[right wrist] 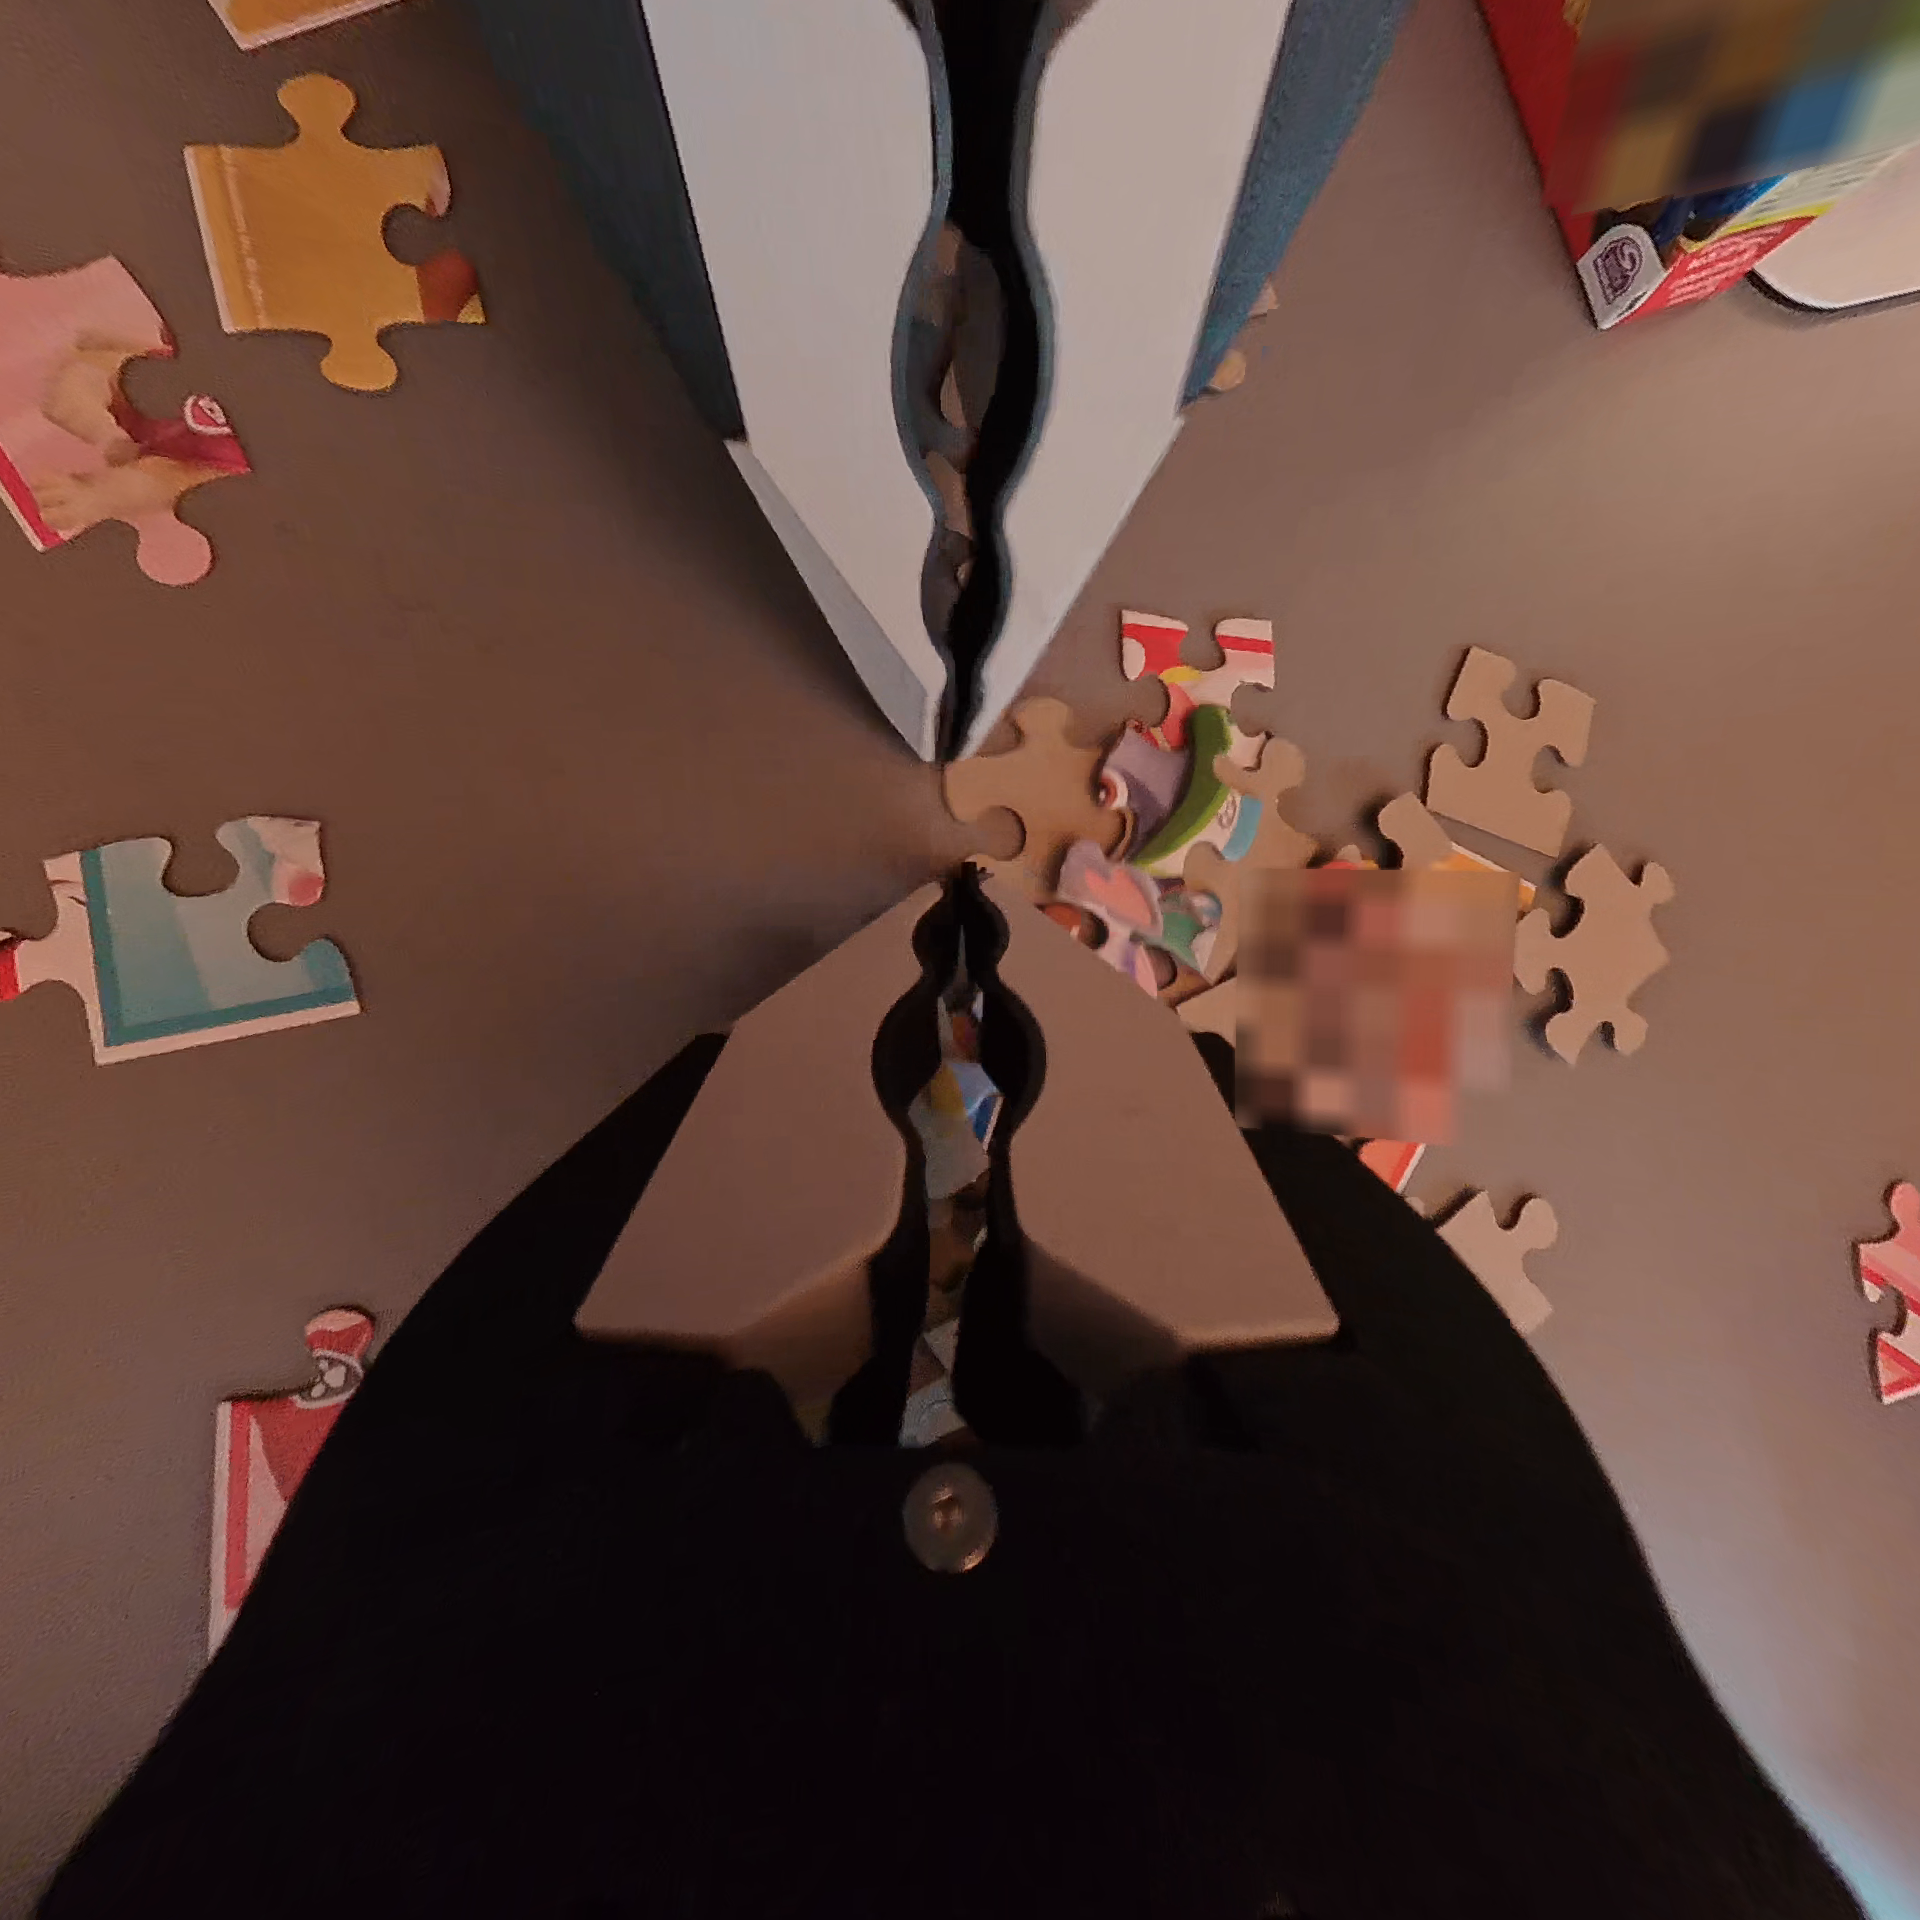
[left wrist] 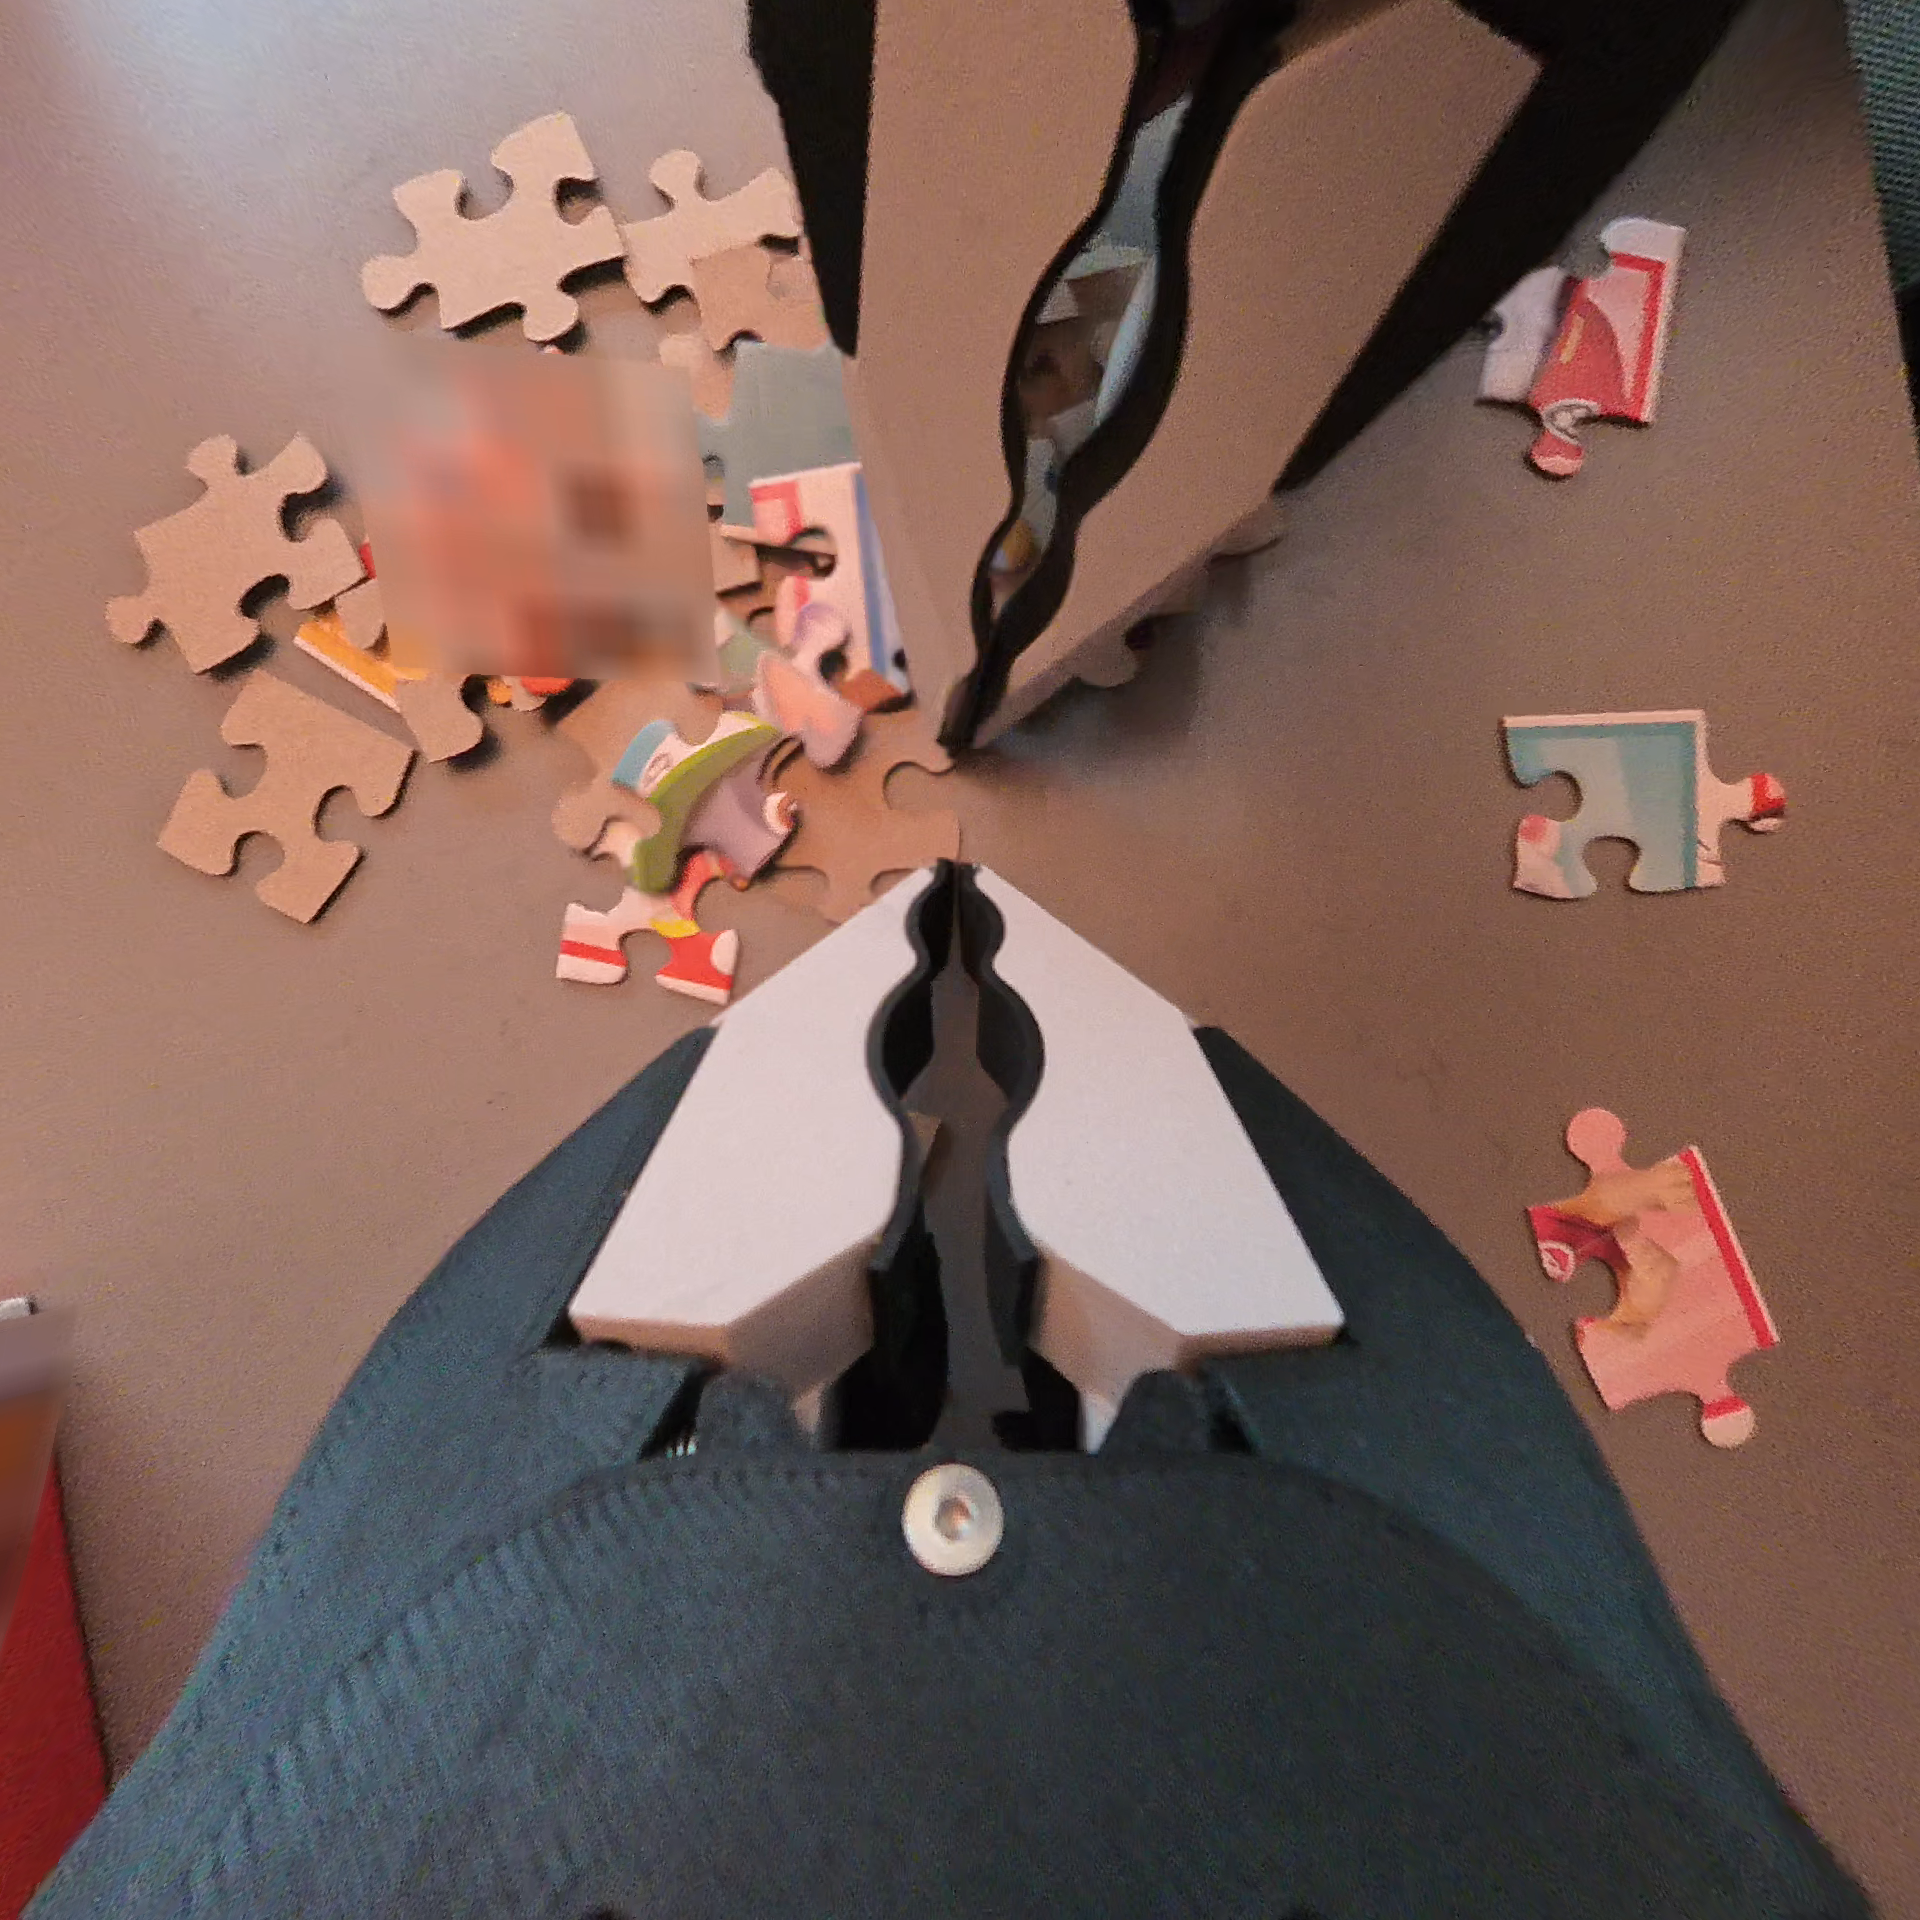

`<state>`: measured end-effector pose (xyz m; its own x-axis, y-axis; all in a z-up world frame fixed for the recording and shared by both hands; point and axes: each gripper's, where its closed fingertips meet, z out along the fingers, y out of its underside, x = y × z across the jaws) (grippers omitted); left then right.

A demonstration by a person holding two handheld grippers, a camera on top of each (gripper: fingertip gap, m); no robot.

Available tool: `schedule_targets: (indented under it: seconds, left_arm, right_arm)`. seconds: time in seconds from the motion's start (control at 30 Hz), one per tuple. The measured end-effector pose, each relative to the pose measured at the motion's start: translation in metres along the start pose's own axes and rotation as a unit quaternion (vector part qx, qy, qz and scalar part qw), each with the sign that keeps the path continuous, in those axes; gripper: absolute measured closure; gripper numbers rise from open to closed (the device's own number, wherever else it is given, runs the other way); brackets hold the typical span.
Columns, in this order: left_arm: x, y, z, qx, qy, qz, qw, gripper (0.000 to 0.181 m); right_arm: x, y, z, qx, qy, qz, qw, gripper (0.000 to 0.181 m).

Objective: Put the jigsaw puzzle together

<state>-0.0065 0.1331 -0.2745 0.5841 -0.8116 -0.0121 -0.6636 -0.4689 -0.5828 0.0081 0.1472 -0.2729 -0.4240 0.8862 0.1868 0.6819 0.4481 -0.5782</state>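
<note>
A: Cardboard-brown backs fill the heap (left wrist: 499, 582) on our left; we've got the left gripper (left wrist: 948, 868) clenched tip-down at the face-down piece (left wrist: 883, 821), whether gripping it we cannot tell.

B: The right gripper (right wrist: 966, 883) is pinched too, tip beside that piece's edge, maybe to flip it. Bare desk (left wrist: 1299, 831) beyond, then sorted face-up pieces (left wrist: 1636, 800).

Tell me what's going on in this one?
A person is working a jigsaw with two handheld grippers. The left gripper and the right gripper, jaws shut, meet tip to tip at a face-down brown piece on the edge of the loose pile. Whether either grips it is unclear. A few picture-side-up pieces, including a teal one, lie apart on the table. Nothing looks joined yet.
</note>
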Motion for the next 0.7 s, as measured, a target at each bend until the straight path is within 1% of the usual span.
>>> schedule_targets:
  seconds: [0.07, 0.17, 0.2, 0.23, 0.27, 0.3, 0.37, 0.43, 0.47, 0.5, 0.53, 0.7]
  left_arm:
    - [0.003, 0.001, -0.001, -0.007, 0.004, 0.01, 1.0, 0.179]
    - [0.004, -0.005, -0.007, 0.018, -0.001, 0.014, 1.0, 0.163]
    - [0.005, -0.004, -0.008, 0.015, -0.003, 0.018, 1.0, 0.154]
    - [0.008, 0.0, -0.008, 0.0, -0.003, 0.023, 1.0, 0.144]
    - [0.013, 0.004, -0.007, -0.014, 0.0, 0.033, 0.999, 0.139]
    - [0.018, 0.005, -0.007, -0.016, 0.007, 0.036, 0.999, 0.139]
    - [0.025, 0.01, -0.008, -0.028, 0.013, 0.033, 0.999, 0.128]
    - [0.03, 0.012, -0.008, -0.03, 0.018, 0.022, 0.999, 0.126]
    - [0.03, 0.012, -0.008, -0.026, 0.016, 0.019, 0.999, 0.126]
    - [0.028, 0.011, -0.007, -0.024, 0.008, 0.013, 1.0, 0.13]
    - [0.027, 0.01, -0.007, -0.021, 0.005, 0.005, 1.0, 0.141]
    - [0.03, 0.007, -0.006, -0.014, -0.008, 0.013, 1.0, 0.143]
  right_arm:
    - [-0.006, 0.0, -0.001, 0.006, -0.017, 0.001, 1.0, 0.181]
    - [-0.022, -0.004, -0.003, 0.019, -0.049, -0.003, 0.999, 0.181]
    - [-0.029, -0.007, -0.003, 0.026, -0.064, -0.004, 0.998, 0.181]
    - [-0.035, -0.009, -0.003, 0.033, -0.078, -0.003, 0.996, 0.181]
    - [-0.041, -0.011, -0.003, 0.039, -0.091, -0.001, 0.995, 0.181]
    - [-0.044, -0.013, -0.002, 0.043, -0.098, 0.001, 0.994, 0.181]
    - [-0.044, -0.014, -0.002, 0.046, -0.097, 0.011, 0.994, 0.181]
    - [-0.042, -0.015, -0.003, 0.049, -0.094, 0.023, 0.994, 0.18]
    - [-0.041, -0.014, -0.004, 0.047, -0.095, 0.03, 0.994, 0.172]
    - [-0.04, -0.013, -0.003, 0.046, -0.093, 0.033, 0.994, 0.166]
    - [-0.038, -0.012, -0.003, 0.045, -0.09, 0.036, 0.994, 0.163]
    - [-0.031, -0.009, -0.001, 0.033, -0.075, 0.046, 0.996, 0.15]
